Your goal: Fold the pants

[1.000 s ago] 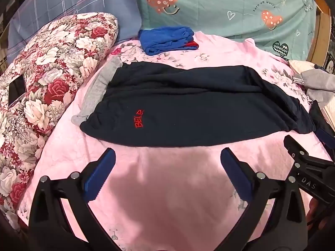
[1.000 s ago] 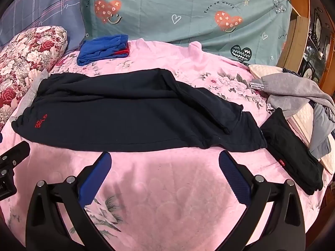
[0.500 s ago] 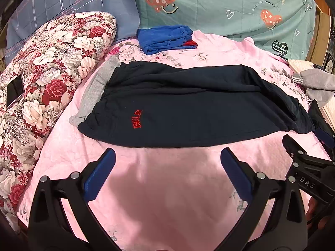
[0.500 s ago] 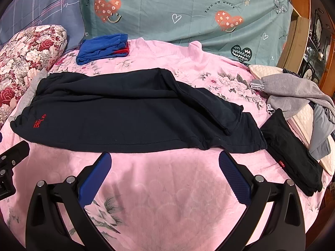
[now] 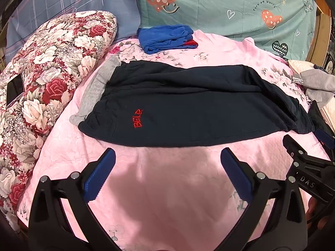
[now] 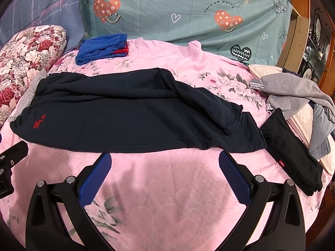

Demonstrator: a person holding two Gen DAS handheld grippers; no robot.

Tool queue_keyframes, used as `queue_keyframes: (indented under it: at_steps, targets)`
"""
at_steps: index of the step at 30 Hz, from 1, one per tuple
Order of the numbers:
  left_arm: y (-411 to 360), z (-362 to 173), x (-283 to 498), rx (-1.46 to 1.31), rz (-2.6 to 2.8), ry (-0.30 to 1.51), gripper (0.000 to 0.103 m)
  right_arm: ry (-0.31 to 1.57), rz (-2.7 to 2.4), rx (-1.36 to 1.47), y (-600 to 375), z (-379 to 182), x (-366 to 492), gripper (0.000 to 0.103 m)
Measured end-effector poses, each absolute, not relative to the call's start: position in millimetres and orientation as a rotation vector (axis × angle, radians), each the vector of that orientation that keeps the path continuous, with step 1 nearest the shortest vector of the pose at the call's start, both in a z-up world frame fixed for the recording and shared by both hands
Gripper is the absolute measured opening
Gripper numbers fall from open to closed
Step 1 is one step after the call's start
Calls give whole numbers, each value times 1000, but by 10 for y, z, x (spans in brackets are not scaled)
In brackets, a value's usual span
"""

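Two claws, both mine, both spread wide with nothing between the blue pads. Left claw (image 5: 167,173) hovers over bare pink bedspread (image 5: 167,209), just short of the near hem of the pants. Right claw (image 6: 164,173) same story: over the bedspread, close to the hem, not touching it.

Pants (image 5: 188,108) are dark navy, lying flat across the bed, lengthwise left to right. Waistband end is on the left with red "BELA" stitching (image 5: 138,118); leg ends are on the right. Right wrist view shows one leg stacked on the other, upper leg's cuff stopping short of the lower one.

A grey garment (image 5: 94,90) sticks out from under the waistband end. Beyond the pants, a folded blue garment (image 5: 167,37) with a red edge sits near the teal heart-print sheet (image 5: 230,6). Floral pillow (image 5: 48,69) is on the left. On the right, just beside the leg ends, a folded black garment (image 6: 291,152); behind it, a loose grey garment pile (image 6: 293,92) on a cream quilted pad (image 6: 263,69).
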State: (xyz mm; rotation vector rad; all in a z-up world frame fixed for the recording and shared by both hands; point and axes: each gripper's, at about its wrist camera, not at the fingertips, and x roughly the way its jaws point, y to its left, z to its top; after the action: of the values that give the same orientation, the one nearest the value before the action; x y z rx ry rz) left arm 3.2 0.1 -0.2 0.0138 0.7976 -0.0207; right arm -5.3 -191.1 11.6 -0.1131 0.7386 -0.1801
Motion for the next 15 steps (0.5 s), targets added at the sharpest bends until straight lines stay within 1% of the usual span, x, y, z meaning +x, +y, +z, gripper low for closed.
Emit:
queue_keyframes:
  at_steps: [5,15]
  targets:
    - [21,-7,29,-24,-31,796,101,741,-180,-107,-1923,97,-53,102]
    - [25,-15,30,-11,-27,796,101,743,-175,-105,-1918,81,-58,102]
